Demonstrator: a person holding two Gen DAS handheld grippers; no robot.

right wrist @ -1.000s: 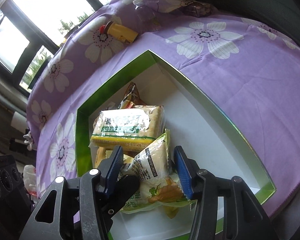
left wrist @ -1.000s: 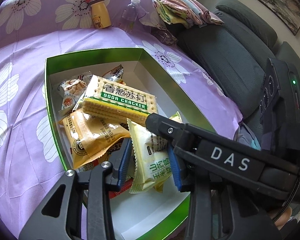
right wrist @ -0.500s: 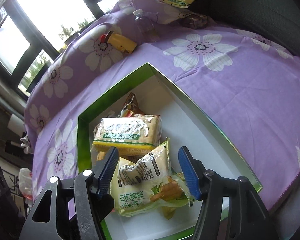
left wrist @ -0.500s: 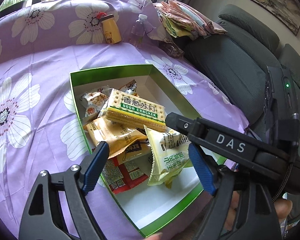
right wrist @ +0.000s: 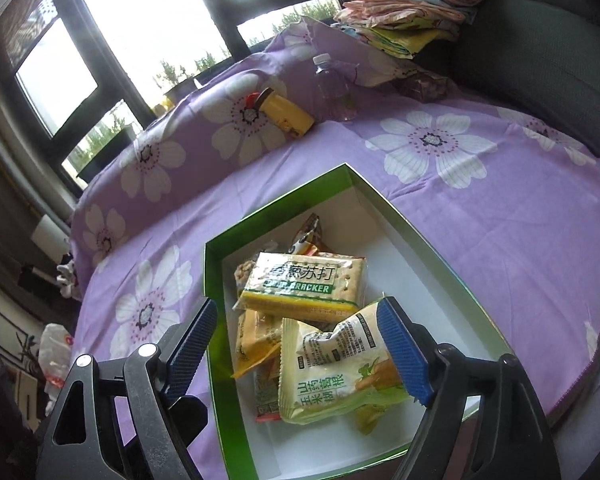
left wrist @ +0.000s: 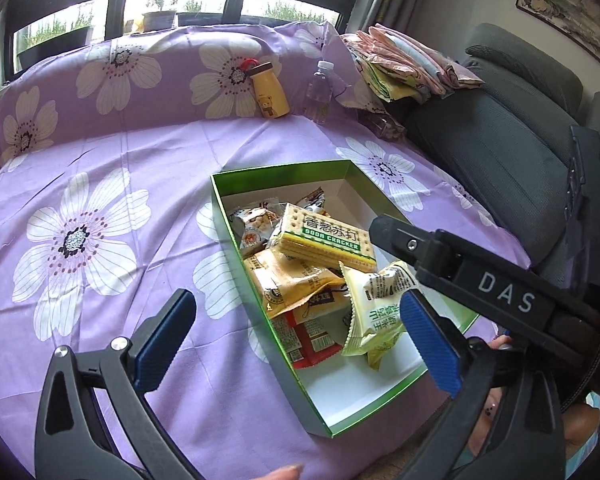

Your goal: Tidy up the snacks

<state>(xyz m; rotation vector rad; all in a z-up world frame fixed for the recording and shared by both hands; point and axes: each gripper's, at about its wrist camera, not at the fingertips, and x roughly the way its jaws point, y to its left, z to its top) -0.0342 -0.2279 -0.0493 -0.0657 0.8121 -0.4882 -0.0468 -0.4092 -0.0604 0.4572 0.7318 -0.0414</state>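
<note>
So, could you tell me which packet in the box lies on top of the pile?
The soda cracker pack: it rests across the orange packet and others, nothing covering it.

Left gripper [left wrist: 300,336] has just been opening, empty, above the snack-filled green box [left wrist: 260,276]

left gripper [left wrist: 296,338]: black frame, ribbed blue pads, silver screws
right gripper [right wrist: 300,354]: black, blue pads, white "DAS" lettering, green light
</note>
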